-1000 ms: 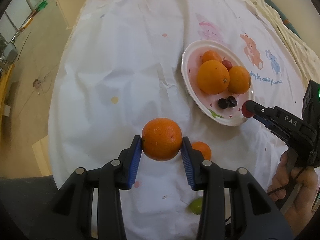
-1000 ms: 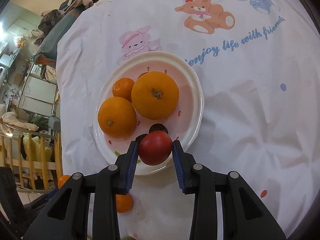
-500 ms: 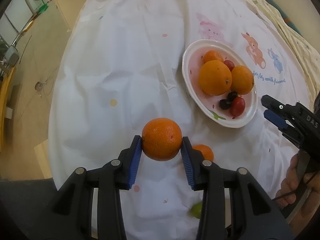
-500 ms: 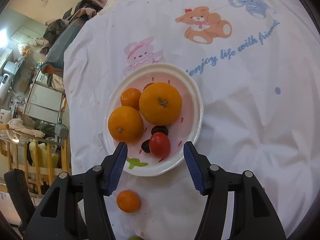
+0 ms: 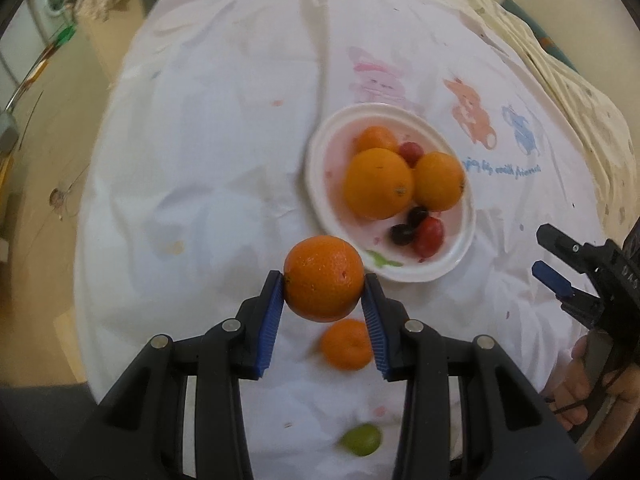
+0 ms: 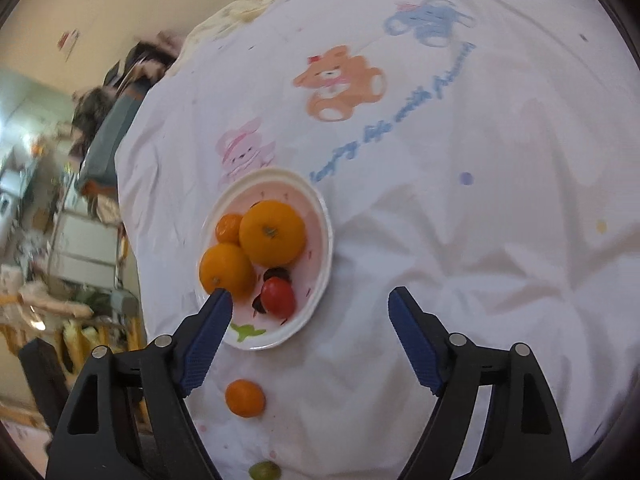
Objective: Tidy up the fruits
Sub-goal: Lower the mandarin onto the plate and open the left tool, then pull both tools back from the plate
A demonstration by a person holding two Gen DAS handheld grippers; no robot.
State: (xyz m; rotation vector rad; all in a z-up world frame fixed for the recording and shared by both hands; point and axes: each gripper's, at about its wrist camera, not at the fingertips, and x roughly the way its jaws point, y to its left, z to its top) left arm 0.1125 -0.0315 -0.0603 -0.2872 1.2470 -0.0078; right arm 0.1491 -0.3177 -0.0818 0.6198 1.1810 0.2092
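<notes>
— That white tablecloth (image 6: pixel 460 280) with the cartoon bear, rabbit and elephant covers the whole table, and there's household clutter blurred off past its edge. What's the left gripper (image 5: pixel 324 300) got?

— A large orange (image 5: pixel 323 277), pinched between its blue pads, lifted off the cloth. The jaws sit narrow and pressed on both sides of the fruit.

— And under it?

— Right below and behind the held orange a small tangerine (image 5: pixel 347 345) lies on the cloth between the fingers. Nearer still to the handle, a green grape (image 5: pixel 361 439), rather blurred.

— Further out?

— Just beyond the orange, up and to the right, is the white plate (image 5: pixel 320 168). On it, nearest first: a red cherry tomato (image 5: pixel 429 236) touching two dark grapes (image 5: pixel 402 234), then two big oranges side by side, and behind them a small tangerine and another red fruit.

— The right gripper (image 6: pixel 310 298)?

— Its jaws have just been opening and stand wide apart with nothing between the pads. It hangs above the near rim of the plate; the tomato lies on the plate just ahead of the left finger. A hand (image 5: pixel 592 392) grips its handle at the right edge of the left camera's view.
</notes>
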